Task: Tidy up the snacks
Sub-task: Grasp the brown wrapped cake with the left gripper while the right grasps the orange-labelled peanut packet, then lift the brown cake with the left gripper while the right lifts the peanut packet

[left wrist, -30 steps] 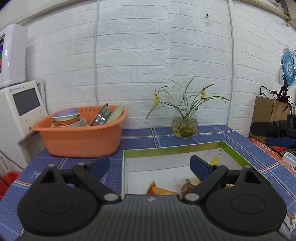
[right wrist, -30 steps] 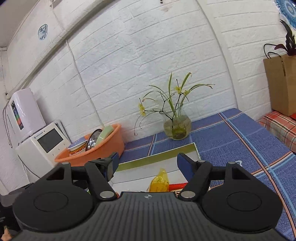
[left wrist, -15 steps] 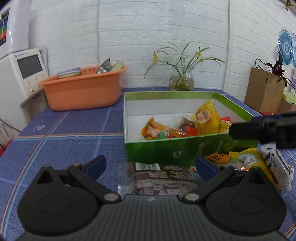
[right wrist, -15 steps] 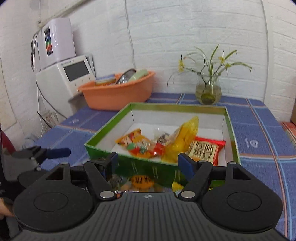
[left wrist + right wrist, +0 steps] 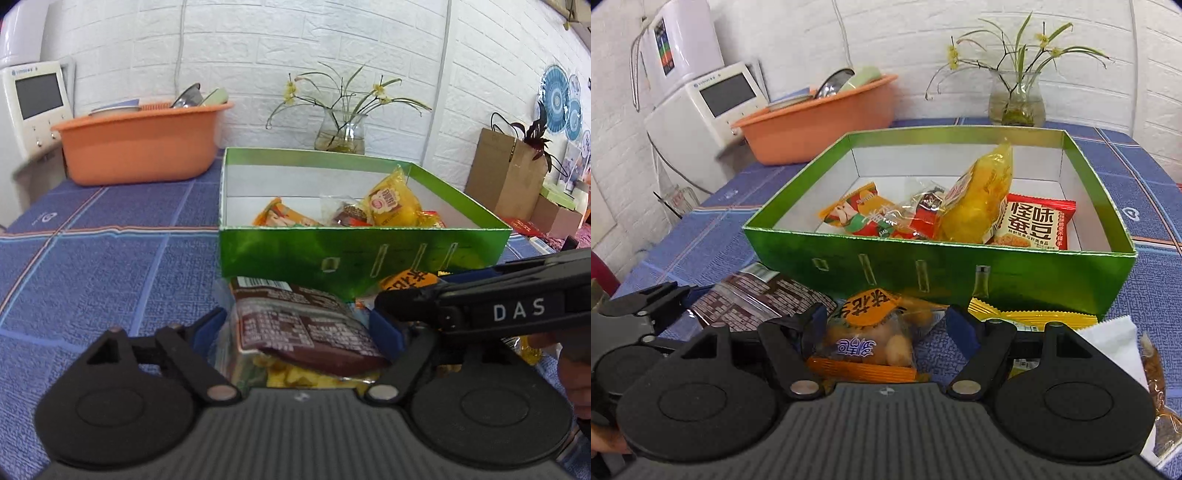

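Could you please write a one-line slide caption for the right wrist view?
Right tongs straddle an orange snack packet on the blue tablecloth, before the partly filled green box.

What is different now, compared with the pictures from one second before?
Both grippers came down from facing the wall to the snacks lying before the green box. The left gripper has just been closing around the brown packet; the right gripper now straddles the orange peanut packet, apparently not gripping it. Box contents, orange basin and vase stayed unchanged.
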The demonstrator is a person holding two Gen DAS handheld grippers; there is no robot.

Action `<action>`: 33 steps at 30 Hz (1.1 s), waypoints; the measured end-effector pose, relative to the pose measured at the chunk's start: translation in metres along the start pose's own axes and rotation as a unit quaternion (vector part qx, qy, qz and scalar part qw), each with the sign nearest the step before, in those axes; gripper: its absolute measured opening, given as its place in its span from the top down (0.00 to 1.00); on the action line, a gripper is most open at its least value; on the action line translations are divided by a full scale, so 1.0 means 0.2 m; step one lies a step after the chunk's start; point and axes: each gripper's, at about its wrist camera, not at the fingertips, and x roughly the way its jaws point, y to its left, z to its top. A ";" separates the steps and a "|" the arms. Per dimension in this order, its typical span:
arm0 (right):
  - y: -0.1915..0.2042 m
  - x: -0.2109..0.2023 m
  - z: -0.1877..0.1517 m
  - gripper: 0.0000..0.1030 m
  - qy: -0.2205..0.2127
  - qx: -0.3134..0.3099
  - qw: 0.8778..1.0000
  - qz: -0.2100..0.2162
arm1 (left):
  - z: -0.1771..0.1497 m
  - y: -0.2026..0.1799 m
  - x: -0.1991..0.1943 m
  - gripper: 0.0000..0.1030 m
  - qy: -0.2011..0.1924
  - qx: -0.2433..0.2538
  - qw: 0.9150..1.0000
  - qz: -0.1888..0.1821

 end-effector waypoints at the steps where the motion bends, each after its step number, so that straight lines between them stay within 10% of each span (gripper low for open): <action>1: 0.00 0.00 0.00 0.00 0.003 0.002 1.000 0.002 | 0.00 0.00 0.00 0.24 0.000 -0.001 1.000 -0.002; 9: -0.04 -0.05 -0.06 0.16 -0.031 0.029 0.997 0.059 | -0.02 -0.01 -0.07 0.34 -0.020 -0.010 0.999 -0.025; 13: -0.03 -0.14 -0.05 0.17 -0.070 0.038 0.993 0.089 | -0.03 0.06 -0.22 0.64 -0.057 -0.071 0.994 -0.064; 20: -0.01 -0.23 -0.06 0.17 -0.101 0.062 0.985 0.122 | -0.09 0.14 -0.27 0.71 -0.029 -0.109 0.990 -0.089; 22: -0.04 -0.24 -0.06 0.17 -0.106 0.074 0.985 0.116 | -0.09 0.11 -0.28 0.60 -0.026 -0.098 0.991 -0.085; 23: -0.06 -0.25 -0.06 0.17 -0.109 0.081 0.984 0.115 | -0.09 0.09 -0.30 0.32 -0.031 -0.085 0.993 -0.081; 25: -0.11 -0.28 -0.07 0.16 -0.120 0.100 0.981 0.117 | -0.08 0.04 -0.35 0.12 -0.041 -0.032 0.995 -0.089; 29: -0.21 -0.35 -0.07 0.16 -0.146 0.138 0.973 0.118 | -0.07 -0.09 -0.39 0.08 -0.013 0.139 0.981 -0.132; 33: -0.27 -0.39 -0.07 0.16 -0.162 0.164 0.966 0.116 | -0.08 -0.17 -0.33 0.07 0.012 0.327 0.939 -0.110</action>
